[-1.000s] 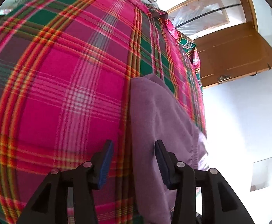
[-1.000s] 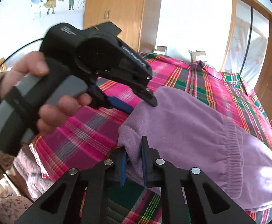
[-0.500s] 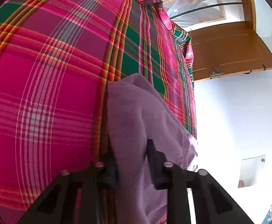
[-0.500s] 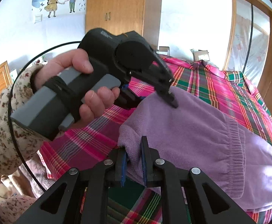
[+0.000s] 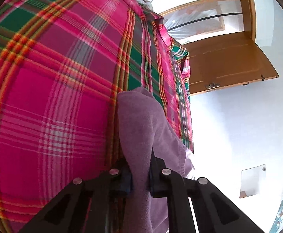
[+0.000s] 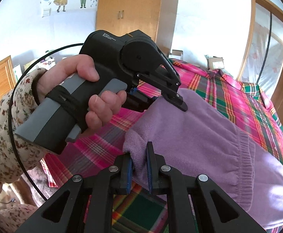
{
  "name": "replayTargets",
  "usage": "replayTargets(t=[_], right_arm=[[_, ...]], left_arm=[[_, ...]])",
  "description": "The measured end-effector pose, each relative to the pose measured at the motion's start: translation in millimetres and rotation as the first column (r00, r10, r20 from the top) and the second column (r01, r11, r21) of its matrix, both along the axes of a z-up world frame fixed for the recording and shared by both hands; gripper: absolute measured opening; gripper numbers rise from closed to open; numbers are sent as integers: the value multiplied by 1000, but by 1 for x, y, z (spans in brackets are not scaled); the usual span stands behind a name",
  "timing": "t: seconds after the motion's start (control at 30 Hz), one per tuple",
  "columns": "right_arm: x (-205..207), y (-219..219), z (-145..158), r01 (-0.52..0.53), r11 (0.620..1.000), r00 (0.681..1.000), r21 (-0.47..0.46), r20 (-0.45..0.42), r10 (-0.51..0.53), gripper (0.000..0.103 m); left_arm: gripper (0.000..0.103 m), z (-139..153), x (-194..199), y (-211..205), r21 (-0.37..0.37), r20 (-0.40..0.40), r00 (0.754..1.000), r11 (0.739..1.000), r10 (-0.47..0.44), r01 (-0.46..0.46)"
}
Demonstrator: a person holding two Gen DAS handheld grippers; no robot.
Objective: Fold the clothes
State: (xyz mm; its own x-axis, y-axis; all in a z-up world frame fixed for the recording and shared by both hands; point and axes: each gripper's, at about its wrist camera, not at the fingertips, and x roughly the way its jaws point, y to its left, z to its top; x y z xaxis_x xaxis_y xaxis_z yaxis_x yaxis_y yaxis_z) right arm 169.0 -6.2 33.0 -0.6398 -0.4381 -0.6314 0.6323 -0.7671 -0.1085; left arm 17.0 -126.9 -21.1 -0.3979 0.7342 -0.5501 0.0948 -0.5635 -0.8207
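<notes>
Both jaws clamp purple garment (image 6: 199, 136) | left gripper (image 5: 140, 171) | right gripper (image 6: 139, 167)

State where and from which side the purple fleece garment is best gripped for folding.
Grip the purple fleece garment at its two near corners, from the near edge. That doubled edge lies loose on the plaid bedsheet; the left tongs and right tongs pinch there.
</notes>
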Motion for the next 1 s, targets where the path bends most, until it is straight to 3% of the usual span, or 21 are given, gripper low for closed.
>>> replayTargets(t=[0.63, 1.0], right_arm=[[10, -51, 1, -139, 990, 988, -20, 65, 140, 12], [8, -80, -3, -227, 972, 964, -61, 130, 234, 13]], left_arm=[[12, 9, 22, -55, -79, -21, 998, 995, 59, -60], [12, 5, 40, -92, -118, 3, 993, 986, 122, -120]])
